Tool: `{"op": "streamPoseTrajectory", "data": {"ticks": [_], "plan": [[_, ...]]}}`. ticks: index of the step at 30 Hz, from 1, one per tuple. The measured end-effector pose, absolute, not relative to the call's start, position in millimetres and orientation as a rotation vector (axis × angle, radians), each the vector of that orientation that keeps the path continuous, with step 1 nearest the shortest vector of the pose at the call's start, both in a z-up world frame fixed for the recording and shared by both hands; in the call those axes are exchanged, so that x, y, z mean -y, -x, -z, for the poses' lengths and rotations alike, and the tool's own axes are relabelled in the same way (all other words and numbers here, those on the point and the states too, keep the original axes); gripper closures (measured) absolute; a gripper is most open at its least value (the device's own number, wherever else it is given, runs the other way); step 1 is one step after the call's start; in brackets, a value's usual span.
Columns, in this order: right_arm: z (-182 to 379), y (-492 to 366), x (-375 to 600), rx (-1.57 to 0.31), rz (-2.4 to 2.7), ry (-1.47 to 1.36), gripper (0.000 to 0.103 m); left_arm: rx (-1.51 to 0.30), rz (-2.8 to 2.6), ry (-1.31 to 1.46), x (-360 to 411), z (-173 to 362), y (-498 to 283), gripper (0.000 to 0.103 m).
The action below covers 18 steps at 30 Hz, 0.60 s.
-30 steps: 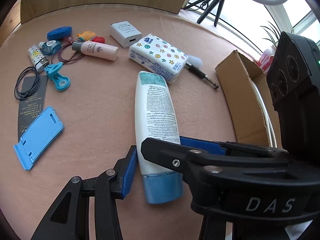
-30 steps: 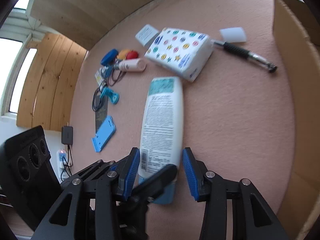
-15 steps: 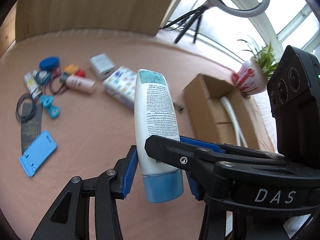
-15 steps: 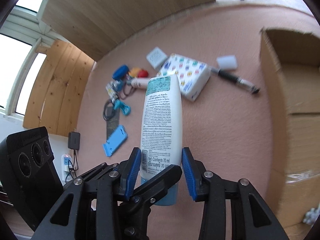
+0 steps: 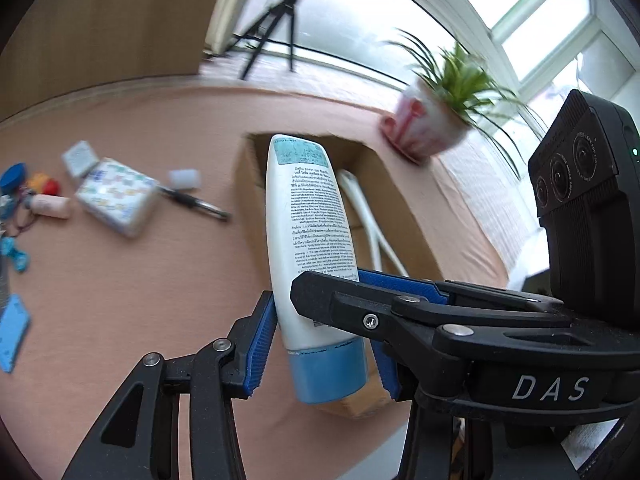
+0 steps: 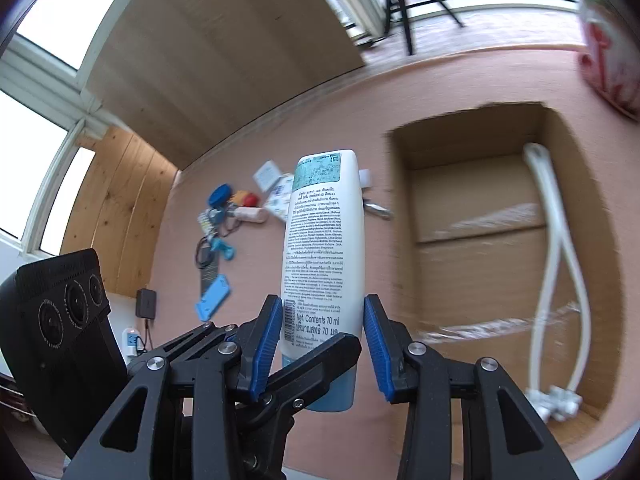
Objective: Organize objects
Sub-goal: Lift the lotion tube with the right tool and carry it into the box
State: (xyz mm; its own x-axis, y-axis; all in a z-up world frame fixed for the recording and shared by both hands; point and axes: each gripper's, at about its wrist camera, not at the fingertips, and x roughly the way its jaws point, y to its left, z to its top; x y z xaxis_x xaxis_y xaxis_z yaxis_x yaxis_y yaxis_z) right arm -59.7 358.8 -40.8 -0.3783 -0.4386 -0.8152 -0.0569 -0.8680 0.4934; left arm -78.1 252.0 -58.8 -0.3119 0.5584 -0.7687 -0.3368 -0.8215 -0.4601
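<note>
The lotion tube (image 5: 308,240) has left the bench (image 5: 140,280). A second ago it lay flat on the pink surface beside the patterned tissue pack (image 5: 116,196). Now it is in the air, cap end down between the blue pads and crimped end pointing away. Behind it the background has swung from the scattered small items to the open cardboard box (image 5: 404,216).

The left hand-held gripper (image 5: 320,344) is closed on the tube just above its blue cap. Its near pad lies flat against the tube's side. The far pad is partly hidden by a black finger of the other tool crossing in front, so contact on that side is likely, not certain. The right hand-held gripper (image 6: 320,340) is pinching the same lower part of the tube, with both of its pads tight against the white body.

In the right wrist view the tube's top lines up just beside the box's near-left edge, not yet over the opening. Only a white cable (image 6: 556,248) shows inside, along the right wall, so most of the floor is free.

For the task, the pick-up looks finished and the carry is under way. What remains is to bring the tube over the box and let go; the pen (image 5: 196,204), the tissue pack and the small items are still out on the bench
</note>
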Motion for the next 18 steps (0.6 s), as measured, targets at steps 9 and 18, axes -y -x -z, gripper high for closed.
{"op": "streamPoseTrajectory", "data": {"ticks": [9, 18], "plan": [[55, 28, -406, 0.694, 2.366, -1.658, 0.064, 0.189, -2.099, 1.429, -300, 80, 60, 0.055], [77, 23, -417, 0.750, 2.330, -1.672, 0.064, 0.150, -2.129, 1.440, -306, 88, 57, 0.055]]}}
